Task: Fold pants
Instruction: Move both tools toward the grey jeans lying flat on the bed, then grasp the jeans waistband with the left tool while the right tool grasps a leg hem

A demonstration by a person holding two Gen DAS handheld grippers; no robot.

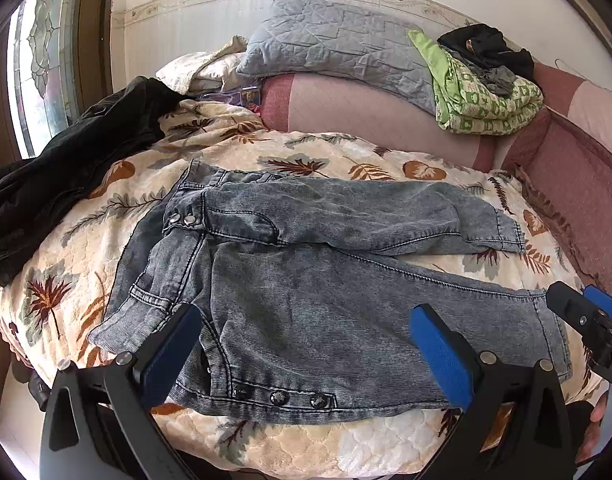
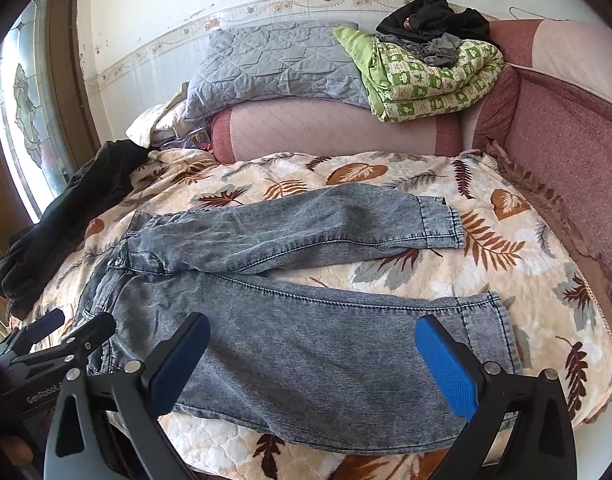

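Observation:
Grey-blue denim pants point(image 1: 326, 280) point(image 2: 306, 320) lie spread flat on a leaf-patterned blanket point(image 1: 85, 248) point(image 2: 506, 240), waistband to the left, both legs running right and parted in a V. My left gripper point(image 1: 306, 320) hovers open over the near leg close to the waistband and its snap buttons point(image 1: 277, 398). My right gripper point(image 2: 314, 332) hovers open over the near leg's middle, its hem point(image 2: 502, 328) just to the right. Each gripper shows at the other view's edge: right gripper point(image 1: 586, 312), left gripper point(image 2: 61, 336). Neither holds any cloth.
A dark garment point(image 1: 65, 172) point(image 2: 65, 208) lies at the blanket's left edge. A pink bolster point(image 1: 366, 112) point(image 2: 326, 128) carries a grey quilted pillow point(image 2: 273, 64) and a green folded quilt point(image 2: 426, 80) with dark clothes on top. A pink padded side point(image 2: 566, 128) runs along the right.

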